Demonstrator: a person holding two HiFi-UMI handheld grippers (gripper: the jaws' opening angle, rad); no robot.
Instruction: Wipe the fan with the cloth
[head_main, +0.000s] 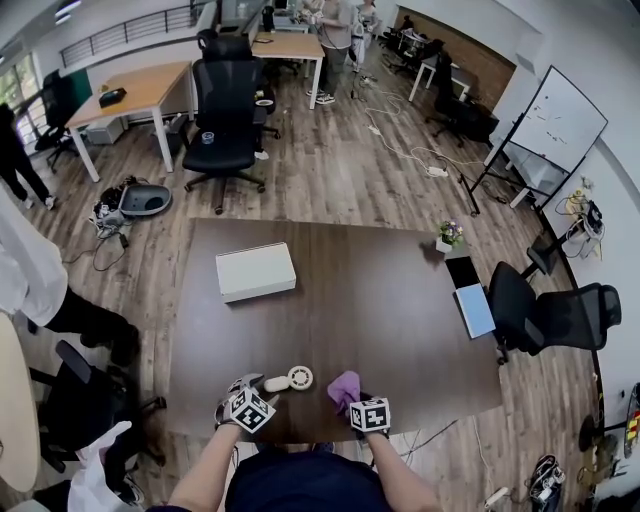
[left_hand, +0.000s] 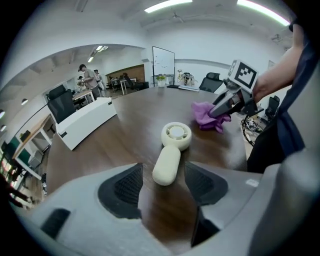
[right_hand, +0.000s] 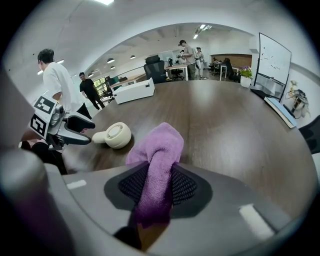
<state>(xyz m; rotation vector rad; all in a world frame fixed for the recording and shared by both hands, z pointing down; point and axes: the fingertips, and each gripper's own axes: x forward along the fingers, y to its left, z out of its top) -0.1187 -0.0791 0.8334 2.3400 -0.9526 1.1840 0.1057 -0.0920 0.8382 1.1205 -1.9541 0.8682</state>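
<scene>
Your left gripper (left_hand: 162, 184) stood released, jaws flanking the handheld fan (left_hand: 171, 152) on the near counter (head_main: 380, 300). Your right gripper (right_hand: 157, 189) clenched the purple cloth (right_hand: 159, 147). Risk: an off-centre squeeze could skid the fan's rounded handle away.

Both of the person's forearms, left (head_main: 205, 475) and right (head_main: 400, 480), reach forward and down side by side, with the hands tucked behind the grippers' marker cubes. The left gripper (left_hand: 162, 182) tilts steeply down. Its jaws stand apart, and the end of the fan (left_hand: 170, 155) handle lies between the tips with neither pad touching it. The right gripper (right_hand: 159, 185), close beside it and pitched down the same way, has its jaws clamped on a fold of the purple cloth (right_hand: 157, 150), which bunches out past the tips. The two grippers angle in toward each other, near but not touching.
</scene>
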